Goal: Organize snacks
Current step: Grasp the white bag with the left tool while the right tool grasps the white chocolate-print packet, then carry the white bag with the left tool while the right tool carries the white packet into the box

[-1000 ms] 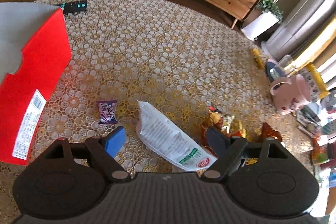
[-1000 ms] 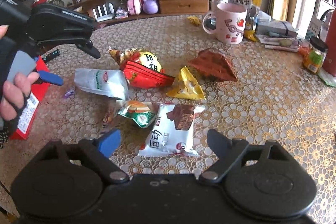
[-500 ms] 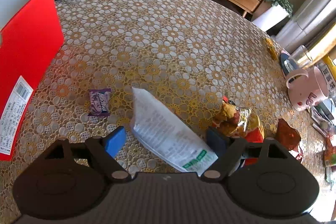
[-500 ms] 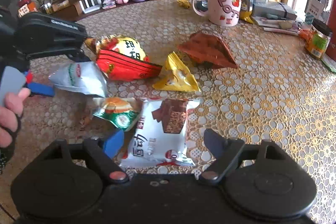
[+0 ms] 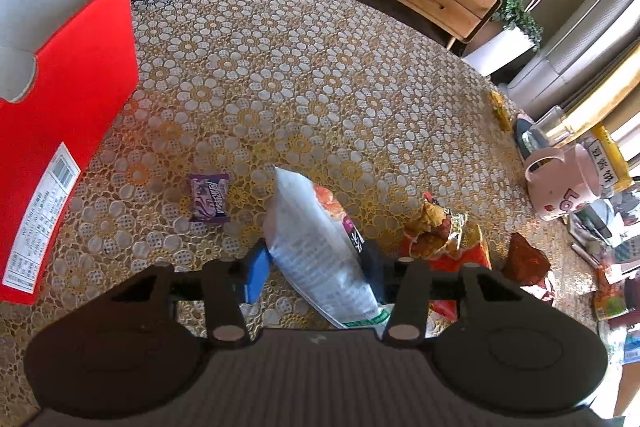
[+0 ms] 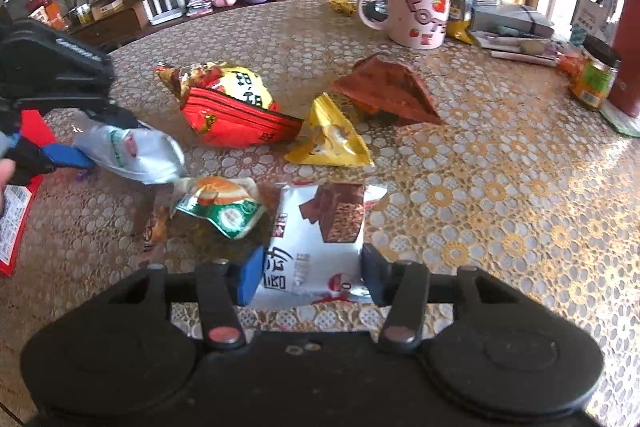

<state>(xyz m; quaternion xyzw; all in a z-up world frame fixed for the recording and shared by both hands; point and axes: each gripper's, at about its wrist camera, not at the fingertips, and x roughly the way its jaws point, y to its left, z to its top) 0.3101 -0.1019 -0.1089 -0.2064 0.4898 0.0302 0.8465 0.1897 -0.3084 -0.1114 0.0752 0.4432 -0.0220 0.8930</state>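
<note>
In the left wrist view a white snack bag (image 5: pixel 316 247) stands tilted between the fingers of my left gripper (image 5: pixel 316 267). The jaws are closing, and the blue and black pads press its sides. The right wrist view shows that gripper (image 6: pixel 100 139) at the left edge with the silvery bag (image 6: pixel 132 151) in it. My right gripper (image 6: pixel 310 277) is closing on a white chocolate-wafer packet (image 6: pixel 320 231), both pads against its edges. A red box (image 5: pixel 68 115) with an open grey top stands to the left.
On the lace tablecloth lie a purple candy (image 5: pixel 209 197), a red-and-yellow bag (image 6: pixel 232 107), a yellow triangular packet (image 6: pixel 332 143), a brown packet (image 6: pixel 388 91) and a green-orange packet (image 6: pixel 224 207). A pink mug (image 6: pixel 416 7), a jar (image 6: pixel 596 75) and papers crowd the far right.
Both grippers' jaws have narrowed from wide apart onto their packets. The white bag has tipped up off the cloth between the left fingers.
</note>
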